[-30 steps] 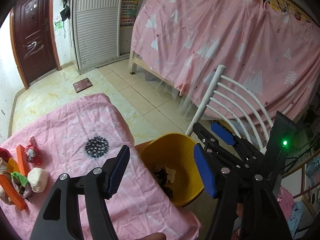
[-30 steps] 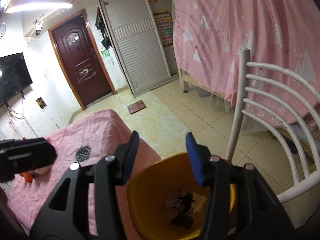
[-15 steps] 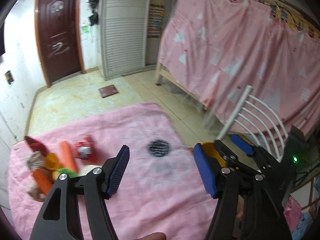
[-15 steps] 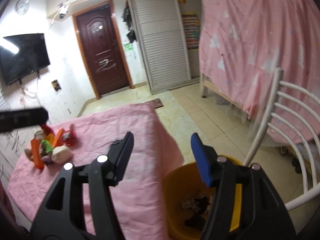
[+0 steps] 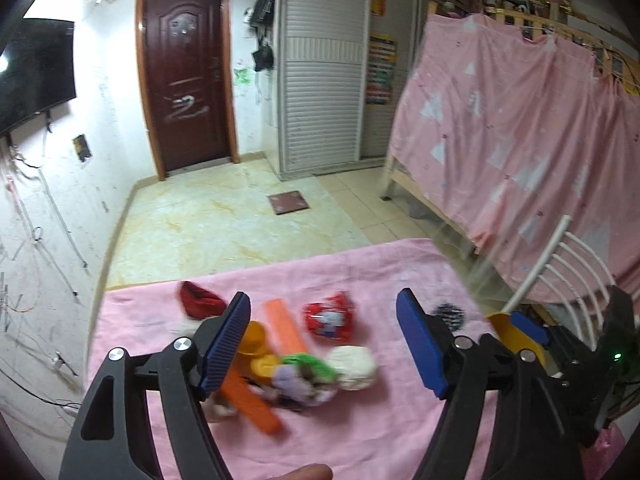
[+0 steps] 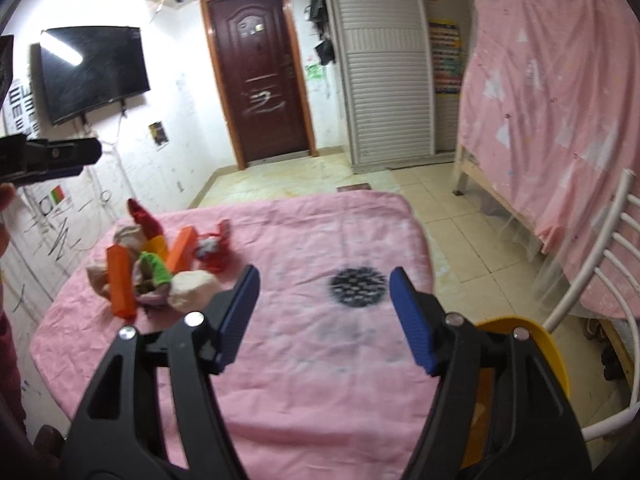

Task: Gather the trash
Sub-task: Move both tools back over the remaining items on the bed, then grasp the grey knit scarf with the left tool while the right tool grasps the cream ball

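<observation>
Pink crumpled cloth (image 6: 304,240), heaped wrappers (image 5: 296,356), round yellow bin (image 6: 548,352)

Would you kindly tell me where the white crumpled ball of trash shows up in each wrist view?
Left wrist view: the white crumpled ball lies low and centre, at the right end of the trash pile, between the gripper fingers.
Right wrist view: it sits left of centre, at the pile's near edge, just above the left finger.
Shared landmark: the dark round mark on the pink cloth.

Bright ceiling light, motion-blurred scene, strong fisheye bending, dark corners.
</observation>
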